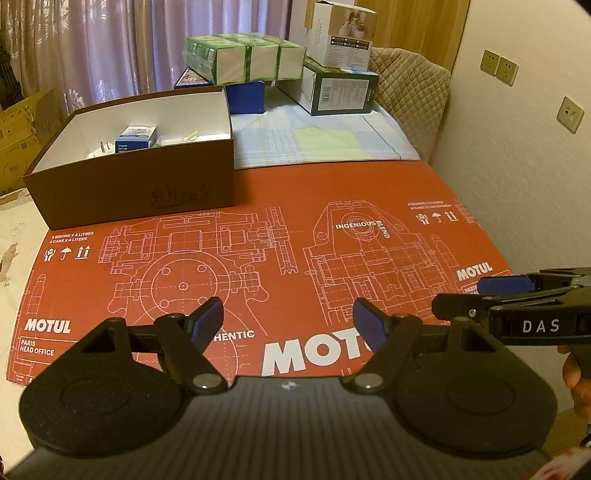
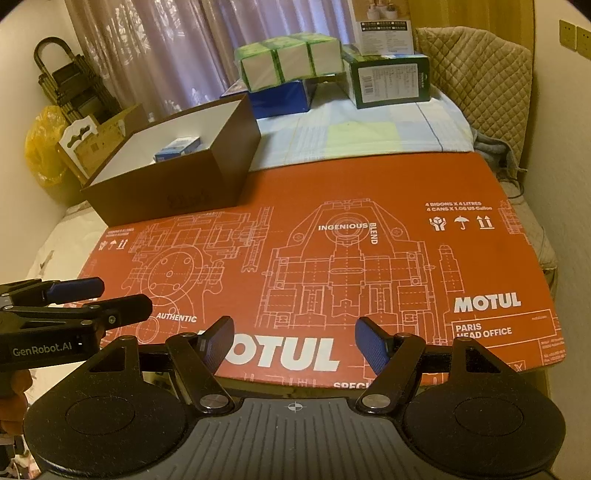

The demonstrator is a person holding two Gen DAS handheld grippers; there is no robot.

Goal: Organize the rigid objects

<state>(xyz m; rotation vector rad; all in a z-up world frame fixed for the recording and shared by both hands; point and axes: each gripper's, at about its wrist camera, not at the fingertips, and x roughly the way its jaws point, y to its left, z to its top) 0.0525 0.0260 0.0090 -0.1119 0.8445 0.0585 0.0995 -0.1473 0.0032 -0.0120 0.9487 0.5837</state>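
An open brown box (image 1: pixel 129 199) (image 2: pixel 166 199) with a white inside stands at the far left of a red Motul cardboard sheet (image 1: pixel 295 206) (image 2: pixel 332 184). In it lie a small blue-and-white carton (image 1: pixel 135 138) (image 2: pixel 177 147), a white plug (image 1: pixel 99 149) and a small white item (image 1: pixel 173 140). My left gripper (image 1: pixel 289 317) (image 2: pixel 125 293) hovers open over the sheet's near edge, nothing between its blue pads. Just to its right my right gripper (image 2: pixel 294 328) (image 1: pixel 460 295) is open too and holds nothing.
Behind the sheet, on a checked cloth (image 1: pixel 314 140), are green tissue packs (image 1: pixel 243 57), a blue box (image 1: pixel 243 98), a green-and-white box (image 1: pixel 340 92) and a white box (image 1: pixel 343 33). A wall with sockets (image 1: pixel 498 66) runs along the right. A yellow bag (image 2: pixel 40 147) sits at left.
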